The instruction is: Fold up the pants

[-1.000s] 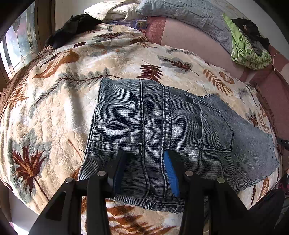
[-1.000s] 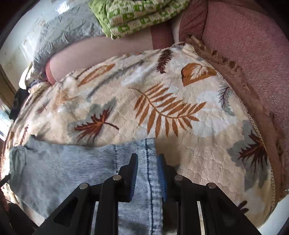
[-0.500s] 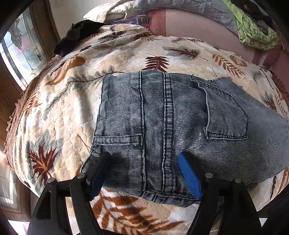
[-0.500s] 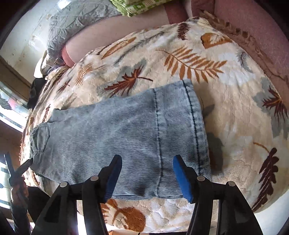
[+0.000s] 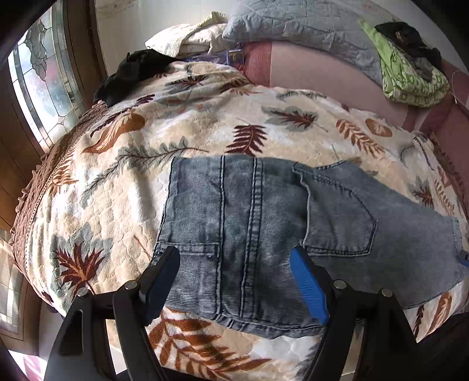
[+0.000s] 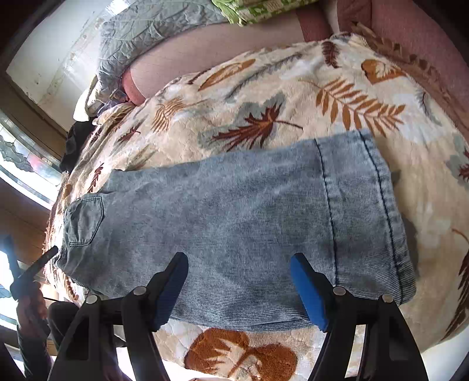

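while both grippers, left (image 5: 234,271) and right (image 6: 239,277), hang spread wide and empty over the jeans (image 6: 234,217), which lie flat and doubled lengthwise on the blanket (image 5: 205,117), the next fold wants a pinch at the hem and waist together, carried across evenly. pillows (image 5: 307,26) and a window (image 5: 44,88) sit beyond.

Left gripper (image 5: 236,269) and right gripper (image 6: 239,275) apparently gape, empty.
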### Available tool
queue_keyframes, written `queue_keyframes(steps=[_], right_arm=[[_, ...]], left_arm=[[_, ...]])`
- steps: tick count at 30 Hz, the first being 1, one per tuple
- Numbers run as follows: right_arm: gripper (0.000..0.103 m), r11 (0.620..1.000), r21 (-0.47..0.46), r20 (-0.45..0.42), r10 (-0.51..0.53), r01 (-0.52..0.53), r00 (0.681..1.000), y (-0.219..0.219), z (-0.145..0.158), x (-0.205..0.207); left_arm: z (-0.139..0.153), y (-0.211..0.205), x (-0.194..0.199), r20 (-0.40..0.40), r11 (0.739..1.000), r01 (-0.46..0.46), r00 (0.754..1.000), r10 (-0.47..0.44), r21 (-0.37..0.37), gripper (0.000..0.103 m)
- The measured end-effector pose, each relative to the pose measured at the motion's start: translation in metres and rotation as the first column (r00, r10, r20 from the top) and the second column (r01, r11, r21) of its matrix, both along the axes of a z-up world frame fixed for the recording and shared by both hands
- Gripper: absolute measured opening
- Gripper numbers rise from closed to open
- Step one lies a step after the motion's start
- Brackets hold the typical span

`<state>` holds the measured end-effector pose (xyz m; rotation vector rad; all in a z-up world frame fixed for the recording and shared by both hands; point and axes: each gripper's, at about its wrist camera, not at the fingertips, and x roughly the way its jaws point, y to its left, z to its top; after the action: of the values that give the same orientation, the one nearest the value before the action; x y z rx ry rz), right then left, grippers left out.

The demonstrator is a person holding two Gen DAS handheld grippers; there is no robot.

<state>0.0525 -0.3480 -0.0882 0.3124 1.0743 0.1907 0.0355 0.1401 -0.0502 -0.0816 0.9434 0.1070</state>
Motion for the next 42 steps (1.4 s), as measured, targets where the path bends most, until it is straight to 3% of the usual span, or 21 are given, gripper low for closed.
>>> queue_keyframes(steps=[2, 4, 5, 6, 7, 8, 11, 14, 18, 26, 32, 38, 42], right_arm=[[0.079, 0.999, -0.039, -0.009, 0.001, -0.001, 1.000, 0.003, -0.005, 0.003], [0.080, 0.998, -0.060, -0.099, 0.010, -0.016, 0.995, 0.006, -0.029, 0.008], [0.081, 0.997, -0.078, -0.092, 0.012, -0.019, 0.996, 0.008, -0.035, 0.007], [0.082, 0.995, -0.099, -0.067, 0.019, -0.026, 0.998, 0.012, -0.034, 0.004], [0.086, 0.993, -0.114, -0.068, 0.026, -0.033, 0.997, 0.016, -0.032, 0.003], [0.087, 0.993, -0.116, -0.064, 0.020, -0.028, 0.998, 0.018, -0.030, 0.003], [0.087, 0.997, -0.078, 0.060, 0.002, 0.003, 0.998, 0.018, -0.014, -0.007], [0.087, 0.998, -0.025, 0.219, -0.053, 0.060, 0.974, 0.012, 0.001, -0.021], [0.087, 0.992, 0.006, 0.282, -0.125, 0.129, 0.951, 0.002, 0.007, -0.028], [0.087, 0.983, 0.058, 0.288, -0.185, 0.176, 0.940, -0.012, 0.006, -0.029], [0.087, 0.987, 0.023, 0.301, -0.157, 0.157, 0.941, -0.005, 0.006, -0.031], [0.087, 0.992, -0.030, 0.269, -0.108, 0.120, 0.957, 0.009, 0.007, -0.026], [0.087, 0.997, -0.076, 0.230, -0.013, 0.031, 0.973, 0.040, 0.020, -0.006]], left_arm=[[-0.001, -0.008, 0.003, 0.008, 1.000, 0.008, 1.000, -0.008, 0.015, 0.079], [-0.024, -0.015, 0.010, -0.086, 0.997, 0.004, 0.996, 0.003, 0.081, 0.079], [-0.044, -0.016, 0.014, -0.166, 0.995, 0.015, 0.986, 0.003, 0.102, 0.079], [-0.057, -0.016, 0.012, -0.180, 0.994, 0.021, 0.984, -0.003, 0.103, 0.081], [-0.059, -0.013, 0.005, -0.119, 0.994, 0.004, 0.993, 0.010, 0.109, 0.090], [-0.059, -0.010, 0.001, -0.099, 0.994, -0.015, 0.995, 0.026, 0.109, 0.093], [-0.055, -0.001, -0.002, -0.079, 0.998, -0.028, 0.996, 0.031, 0.050, 0.093], [-0.054, -0.001, -0.005, -0.052, 0.998, -0.025, 0.998, 0.028, 0.054, 0.093], [-0.042, -0.006, -0.012, -0.004, 0.998, -0.040, 0.999, 0.040, 0.047, 0.093], [-0.006, -0.026, -0.009, 0.117, 0.999, -0.035, 0.992, 0.039, -0.036, 0.093], [0.003, -0.051, 0.008, 0.170, 1.000, -0.001, 0.985, 0.007, -0.031, 0.093], [-0.027, -0.045, 0.020, 0.105, 0.999, -0.023, 0.994, 0.026, -0.030, 0.093], [-0.043, -0.033, 0.022, 0.070, 0.996, -0.059, 0.996, 0.063, -0.069, 0.093]])
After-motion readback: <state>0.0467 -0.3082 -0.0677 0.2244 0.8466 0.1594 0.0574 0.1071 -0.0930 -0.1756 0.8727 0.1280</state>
